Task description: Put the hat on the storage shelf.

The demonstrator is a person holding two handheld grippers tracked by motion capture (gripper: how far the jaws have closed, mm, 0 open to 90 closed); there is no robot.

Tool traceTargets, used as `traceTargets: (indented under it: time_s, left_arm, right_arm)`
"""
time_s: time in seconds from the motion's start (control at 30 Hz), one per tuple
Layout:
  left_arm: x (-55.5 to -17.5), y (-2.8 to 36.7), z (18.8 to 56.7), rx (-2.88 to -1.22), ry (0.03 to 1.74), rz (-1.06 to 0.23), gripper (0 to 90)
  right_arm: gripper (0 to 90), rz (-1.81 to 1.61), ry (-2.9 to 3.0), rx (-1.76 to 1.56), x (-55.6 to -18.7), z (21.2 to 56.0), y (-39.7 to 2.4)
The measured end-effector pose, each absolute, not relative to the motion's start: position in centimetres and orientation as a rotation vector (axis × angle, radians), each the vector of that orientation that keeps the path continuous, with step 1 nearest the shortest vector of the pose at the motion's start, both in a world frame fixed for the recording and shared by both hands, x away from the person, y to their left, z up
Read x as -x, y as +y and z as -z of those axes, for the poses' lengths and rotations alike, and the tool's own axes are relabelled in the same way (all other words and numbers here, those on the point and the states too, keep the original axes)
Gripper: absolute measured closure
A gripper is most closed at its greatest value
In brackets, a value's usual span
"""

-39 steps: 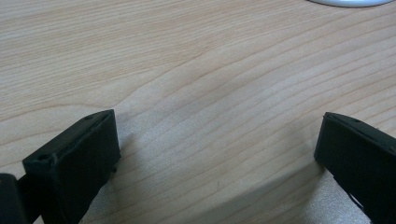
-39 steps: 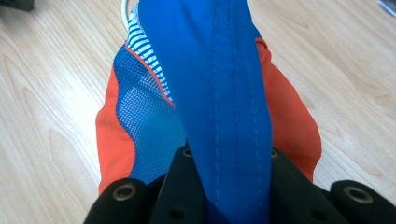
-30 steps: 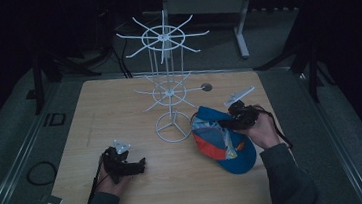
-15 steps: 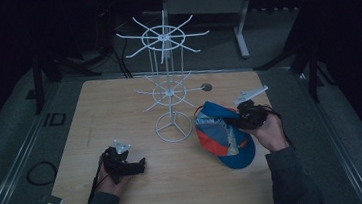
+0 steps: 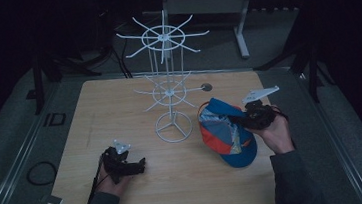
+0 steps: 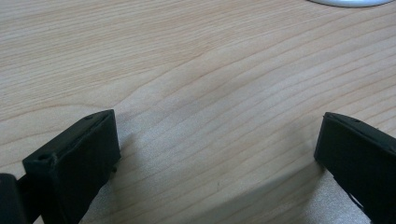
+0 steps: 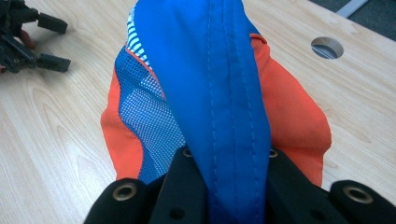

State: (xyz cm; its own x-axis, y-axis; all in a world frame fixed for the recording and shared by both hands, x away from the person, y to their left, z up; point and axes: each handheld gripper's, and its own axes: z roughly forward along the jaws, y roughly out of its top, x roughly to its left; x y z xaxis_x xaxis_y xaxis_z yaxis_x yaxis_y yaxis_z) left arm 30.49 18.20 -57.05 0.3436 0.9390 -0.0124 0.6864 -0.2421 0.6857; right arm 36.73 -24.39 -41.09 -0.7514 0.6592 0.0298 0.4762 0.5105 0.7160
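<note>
Currently: cap pinched in right tongs, white wire rack beside it.
High view: right gripper [image 5: 252,118] lifts the cap [image 5: 227,135] near the rack [image 5: 169,90]; left gripper [image 5: 137,165] rests on the table [image 5: 120,113].
Left gripper view: jaws apart, empty.
Right gripper view: jaws clamp the blue band; judged best to keep the grip firm and approach a rack arm slowly.

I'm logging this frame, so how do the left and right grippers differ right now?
The left gripper is open with nothing between its jaws; the right gripper is shut on the cap. The left sits low by the table's near edge; the right is raised beside the rack. Both are black and hand-held.
</note>
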Motion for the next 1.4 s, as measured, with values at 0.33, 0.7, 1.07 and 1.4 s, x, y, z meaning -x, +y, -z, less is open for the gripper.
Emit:
traceTargets:
  time_s: [0.33,0.7,1.07,1.4]
  left_arm:
    - [-30.5,18.2,57.0,-2.014,1.415,-0.546,0.1]
    - [-30.5,18.2,57.0,-2.013,1.415,-0.545,0.1]
    - [-30.5,18.2,57.0,-2.014,1.414,-0.546,0.1]
    - [-30.5,18.2,57.0,-2.014,1.414,-0.546,0.1]
  right_arm:
    - [87.9,-1.123,2.454,-0.959,-36.2,40.2,-25.2]
    - [87.9,-1.203,2.428,-0.958,-35.8,39.5,-25.8]
    - [87.8,-1.266,2.412,-0.945,-35.2,38.4,-26.1]
    - [87.8,-1.314,2.404,-0.938,-34.9,37.8,-26.3]
